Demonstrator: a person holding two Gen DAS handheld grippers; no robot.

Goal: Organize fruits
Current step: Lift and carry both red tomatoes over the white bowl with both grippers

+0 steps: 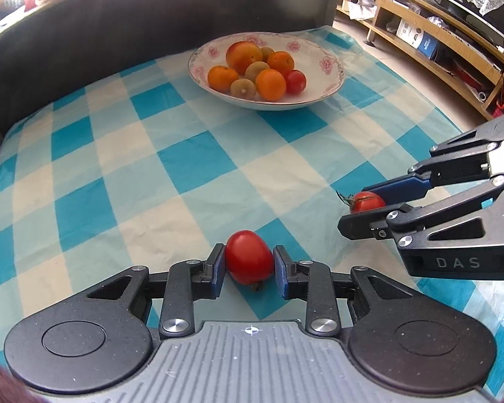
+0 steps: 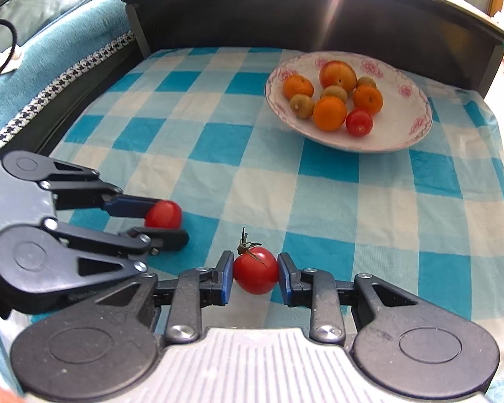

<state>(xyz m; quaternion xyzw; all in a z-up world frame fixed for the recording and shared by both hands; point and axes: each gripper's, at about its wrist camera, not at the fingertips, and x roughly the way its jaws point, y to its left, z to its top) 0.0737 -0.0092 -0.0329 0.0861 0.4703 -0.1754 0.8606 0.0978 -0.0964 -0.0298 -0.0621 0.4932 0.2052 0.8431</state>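
Red tomatoes sit squeezed in both claws: left claw [image 1: 249, 265] and right claw [image 2: 255, 273], ready for the far flowered white bowl [image 1: 319, 99].

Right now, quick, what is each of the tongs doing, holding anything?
Left tongs: closed on a stemless red tomato, low over the checked cloth.
Right tongs: closed on a red tomato with a green stem.

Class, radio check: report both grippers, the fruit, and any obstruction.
Left gripper shut on oval tomato. Right gripper shut on stemmed tomato. Bowl ahead holds the other fruit. Checked cloth between is clear.
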